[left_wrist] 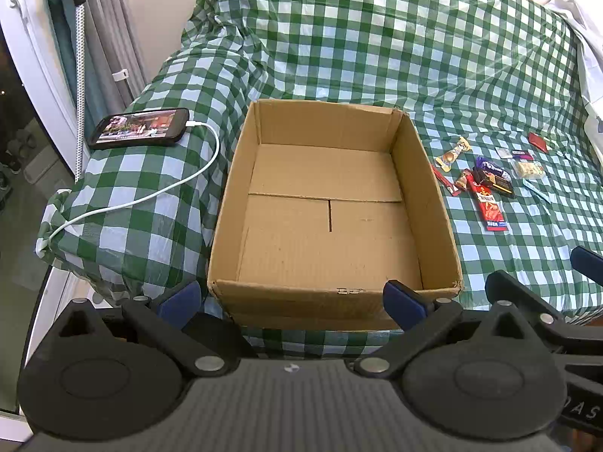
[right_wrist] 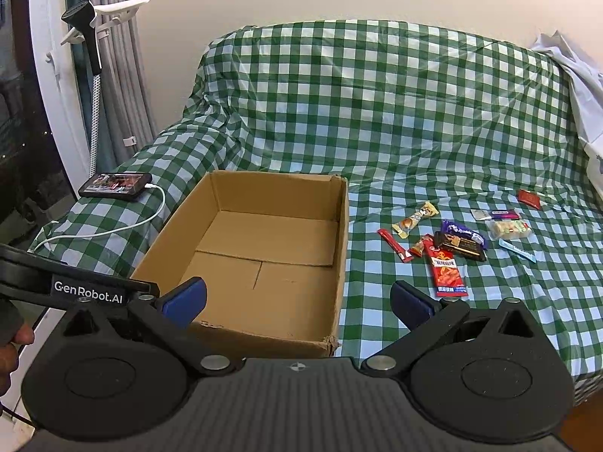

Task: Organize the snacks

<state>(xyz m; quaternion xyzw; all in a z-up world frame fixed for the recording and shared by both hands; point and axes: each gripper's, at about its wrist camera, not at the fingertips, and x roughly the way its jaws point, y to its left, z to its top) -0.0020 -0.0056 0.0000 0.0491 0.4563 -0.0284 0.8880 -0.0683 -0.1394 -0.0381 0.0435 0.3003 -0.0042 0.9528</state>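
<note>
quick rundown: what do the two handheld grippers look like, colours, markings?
Both match: the left gripper and right gripper have matte black bodies, a ribbed grey centre panel with a small round target mark, two round black hubs, silver pivot pins, and black linkage arms ending in blue fingers. The right wrist view shows white "GenRobot.AI" lettering on the left gripper's side. No cables or sleeves visible.

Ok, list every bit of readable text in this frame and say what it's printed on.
"GenRobot.AI": white letters on the left gripper body, seen from the right wrist view.
"D A S": partial letters on the right gripper body, cut off at the edge of the left wrist view.
Red snack packet: printed characters, too small to read.
Other snack wrappers: print too blurred to read.
Phone screen: nothing legible.
</note>
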